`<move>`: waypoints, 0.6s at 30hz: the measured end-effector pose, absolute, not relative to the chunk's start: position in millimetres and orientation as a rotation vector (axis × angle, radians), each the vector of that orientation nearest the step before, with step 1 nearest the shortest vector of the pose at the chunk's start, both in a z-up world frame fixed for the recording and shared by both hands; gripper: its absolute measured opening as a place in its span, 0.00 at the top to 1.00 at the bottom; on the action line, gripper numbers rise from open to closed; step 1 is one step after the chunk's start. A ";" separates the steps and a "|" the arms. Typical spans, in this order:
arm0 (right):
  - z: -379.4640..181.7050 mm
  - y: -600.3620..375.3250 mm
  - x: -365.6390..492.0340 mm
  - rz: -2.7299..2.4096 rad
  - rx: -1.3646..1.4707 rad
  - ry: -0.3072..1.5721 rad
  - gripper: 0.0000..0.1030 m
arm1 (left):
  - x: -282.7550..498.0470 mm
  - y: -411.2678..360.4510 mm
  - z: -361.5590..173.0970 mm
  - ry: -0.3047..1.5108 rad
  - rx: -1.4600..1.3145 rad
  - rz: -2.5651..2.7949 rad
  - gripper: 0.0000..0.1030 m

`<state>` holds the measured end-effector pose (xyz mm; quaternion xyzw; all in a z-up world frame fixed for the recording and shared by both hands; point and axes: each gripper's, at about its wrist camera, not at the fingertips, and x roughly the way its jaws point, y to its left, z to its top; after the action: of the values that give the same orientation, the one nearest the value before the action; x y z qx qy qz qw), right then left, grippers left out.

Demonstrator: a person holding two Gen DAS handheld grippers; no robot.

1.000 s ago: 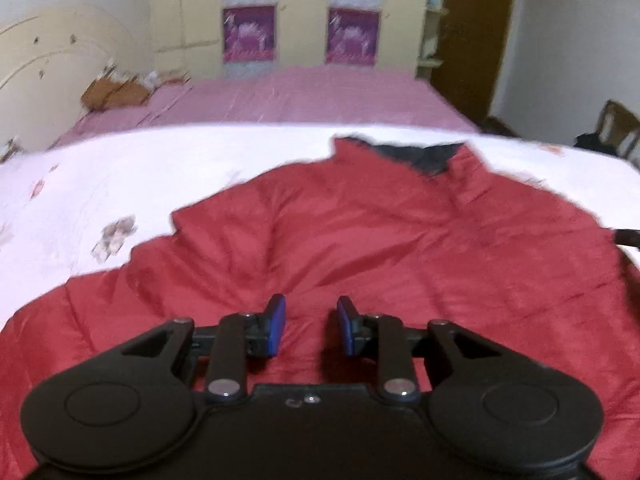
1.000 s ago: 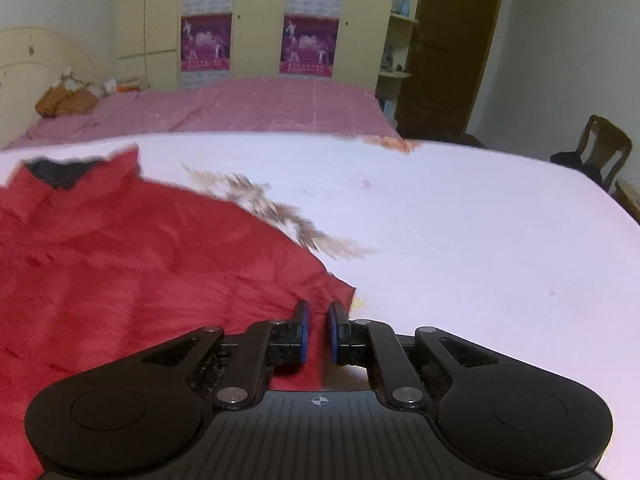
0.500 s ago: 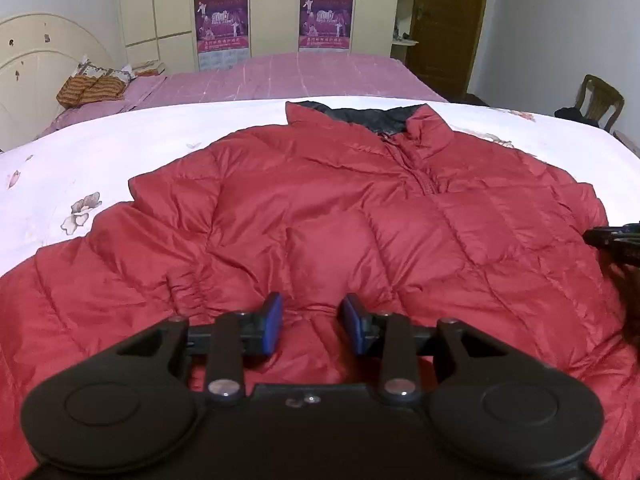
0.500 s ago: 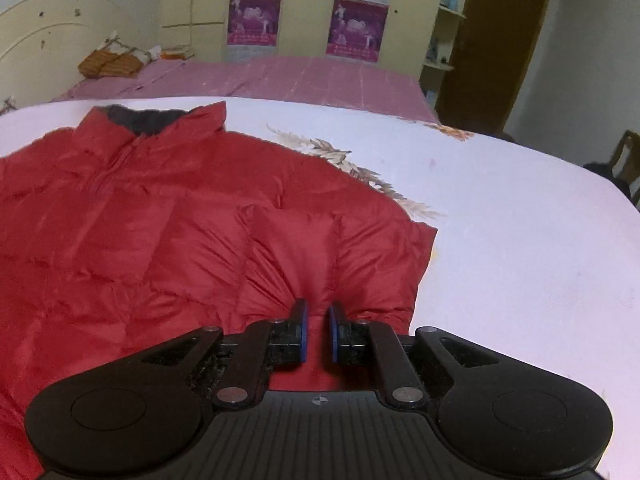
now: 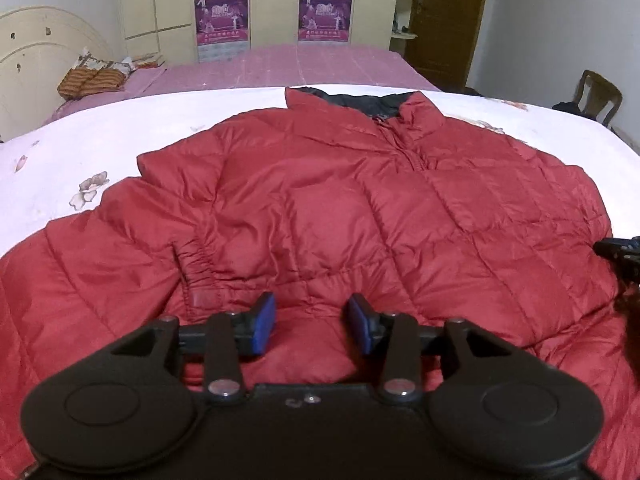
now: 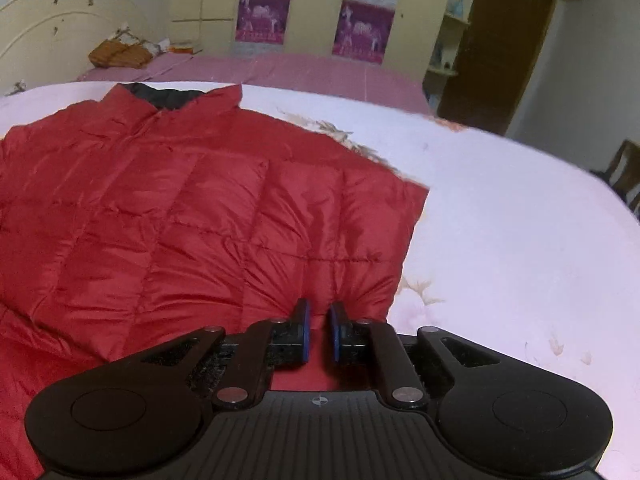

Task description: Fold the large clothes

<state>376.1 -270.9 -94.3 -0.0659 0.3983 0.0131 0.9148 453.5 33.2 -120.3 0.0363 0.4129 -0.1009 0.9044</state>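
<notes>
A red quilted puffer jacket (image 5: 360, 216) lies spread front-up on a white floral bedsheet (image 5: 100, 140), its dark-lined collar at the far end. It also shows in the right wrist view (image 6: 180, 216). My left gripper (image 5: 312, 322) is open over the jacket's near hem, with fabric between the blue pads. My right gripper (image 6: 319, 330) is shut on a fold of the jacket's right edge; the cloth puckers toward its pads. The right gripper's tip (image 5: 618, 250) shows at the right edge of the left wrist view.
A second bed with a pink cover (image 5: 300, 64) stands beyond, with striped bags (image 5: 90, 80) on it. Cream wardrobes with purple posters (image 5: 222, 14) line the back wall. A brown door (image 6: 504, 48) and a wooden chair (image 5: 598, 96) are at the right.
Both views have swung so more of the jacket shows. The left gripper's jaws have opened wider. The right gripper stays shut on the jacket edge, and the edge now lies flatter on the sheet.
</notes>
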 end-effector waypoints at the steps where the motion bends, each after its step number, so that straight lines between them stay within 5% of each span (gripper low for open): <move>1: -94.7 -271.1 375.4 0.023 -0.128 0.815 0.90 | 451.8 33.7 -118.2 0.854 0.073 -0.206 0.61; 3: -90.8 -269.1 372.2 0.022 -0.132 0.817 0.85 | 443.2 34.8 -110.8 0.829 0.072 -0.212 0.51; 4: -82.0 -268.4 366.7 0.029 -0.125 0.794 0.73 | 436.3 34.9 -106.7 0.801 0.081 -0.205 0.33; 5: -75.0 -267.6 359.2 0.036 -0.119 0.748 0.35 | 431.2 35.6 -105.4 0.779 0.088 -0.199 0.23; 6: -68.3 -265.3 352.3 0.046 -0.121 0.703 0.25 | 429.8 36.0 -107.6 0.779 0.092 -0.203 0.24; 7: -66.0 -262.2 352.0 0.057 -0.121 0.711 0.25 | 431.3 35.7 -113.2 0.811 0.094 -0.212 0.30; 10: -85.4 -258.3 362.5 0.068 -0.109 0.823 0.34 | 433.8 36.0 -121.2 0.827 0.085 -0.209 0.29; 15: -79.9 -256.3 360.2 0.029 -0.094 0.818 0.34 | 430.2 40.3 -113.0 0.825 0.081 -0.205 0.30; 18: -58.3 -261.6 345.1 0.005 -0.080 0.736 0.34 | 410.7 55.7 -99.7 0.767 0.063 -0.166 0.06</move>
<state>345.1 -261.6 -58.3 -0.0389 0.3595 0.0022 0.9323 410.7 55.7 -99.7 0.0307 0.3735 -0.0808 0.9236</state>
